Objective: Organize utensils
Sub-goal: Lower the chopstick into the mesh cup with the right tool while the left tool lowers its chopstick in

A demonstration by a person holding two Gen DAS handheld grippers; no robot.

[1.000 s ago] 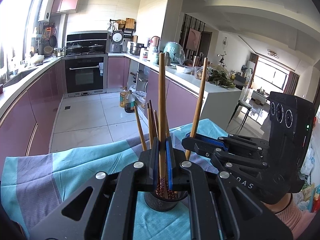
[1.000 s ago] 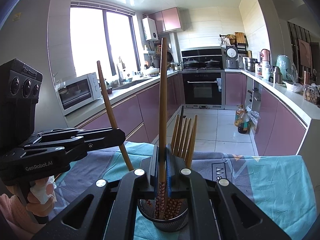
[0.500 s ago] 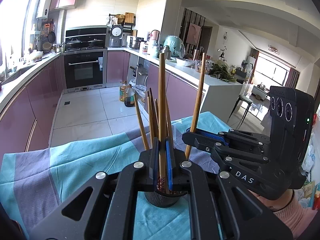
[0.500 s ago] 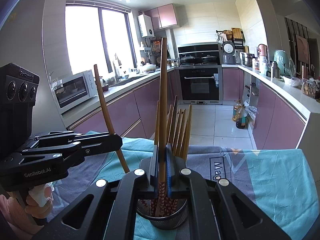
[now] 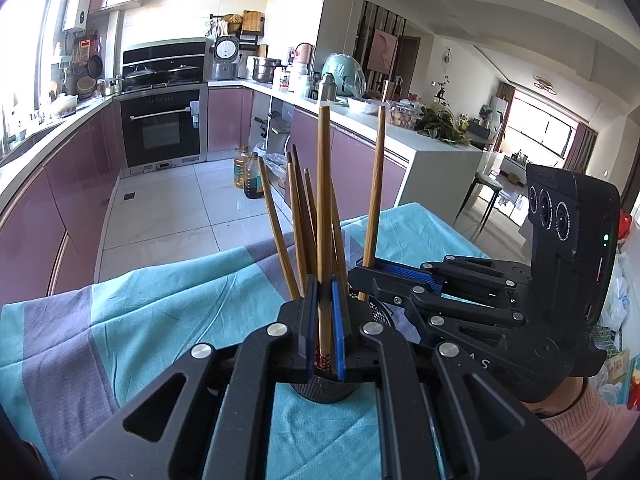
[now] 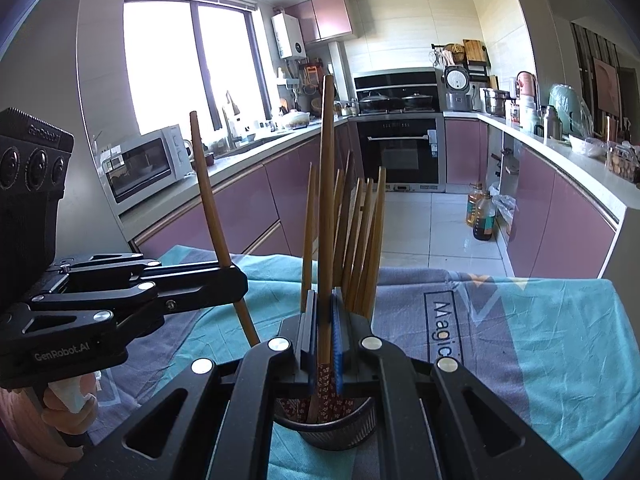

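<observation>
My left gripper [image 5: 325, 320] is pressed tight on one upright chopstick [image 5: 323, 216], its patterned lower end dipping into the dark mesh holder [image 5: 324, 390]. My right gripper [image 6: 324, 332] pinches a second chopstick [image 6: 327, 184] the same way, its tip down inside the same holder [image 6: 328, 434]. More chopsticks [image 6: 362, 240] already lean in there, fanned out. The holder stands on the teal and grey cloth [image 6: 540, 340] covering the table, nearer the edge that faces the kitchen floor.
</observation>
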